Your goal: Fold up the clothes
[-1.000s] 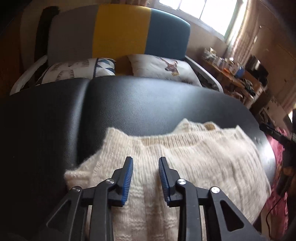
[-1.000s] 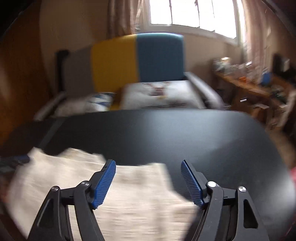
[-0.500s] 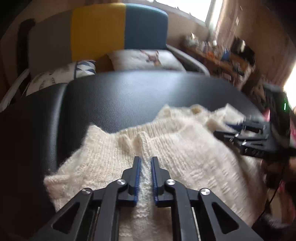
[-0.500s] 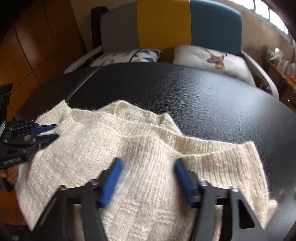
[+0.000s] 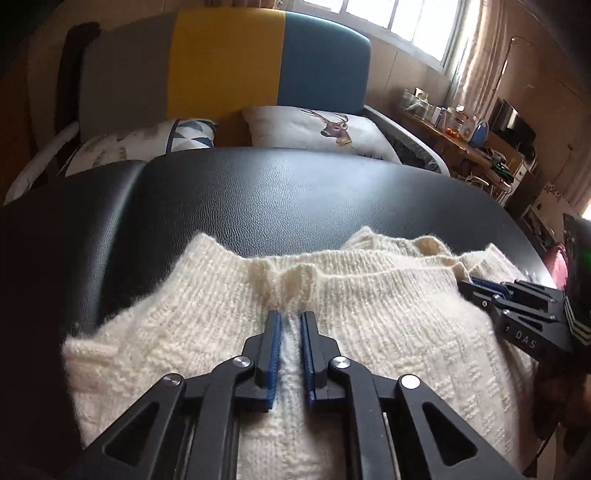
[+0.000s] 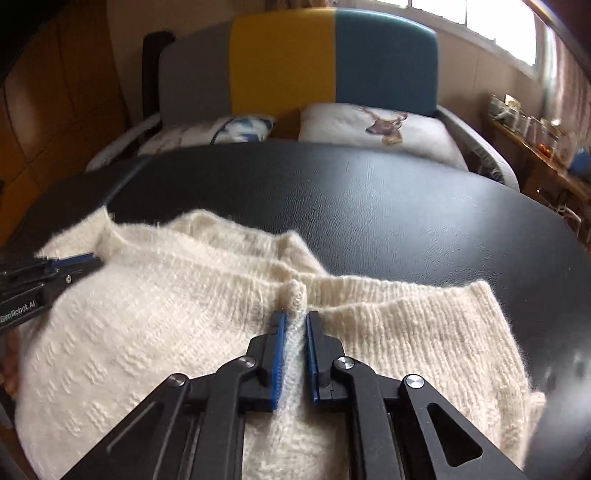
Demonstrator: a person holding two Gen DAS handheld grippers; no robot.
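On the black table (image 5: 295, 192), a cream sweater (image 5: 388, 325) lies spread. A pinched ridge of knit is clamped by the left hand-held gripper (image 5: 291, 325) and by the right hand-held gripper (image 6: 294, 325), presumably so the edge can be lifted evenly for a fold.

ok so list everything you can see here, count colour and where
sweater: 1, cream knit, lying rumpled on the near part of the black surface
padded surface: 1, black leather-look, under the sweater
sofa: 1, back in grey, yellow and teal panels, behind the black surface
deer cushion: 1, white with a brown deer head, on the sofa seat, right
patterned cushion: 1, white with blue triangles, on the sofa seat, left
side table: 1, wood, cluttered with small items too small to name, far right below the window
window: 1, bright, upper right
left gripper: 1, black with blue pads, jaws pinched on a ridge of sweater
right gripper: 1, black with blue pads, jaws pinched on a sweater fold
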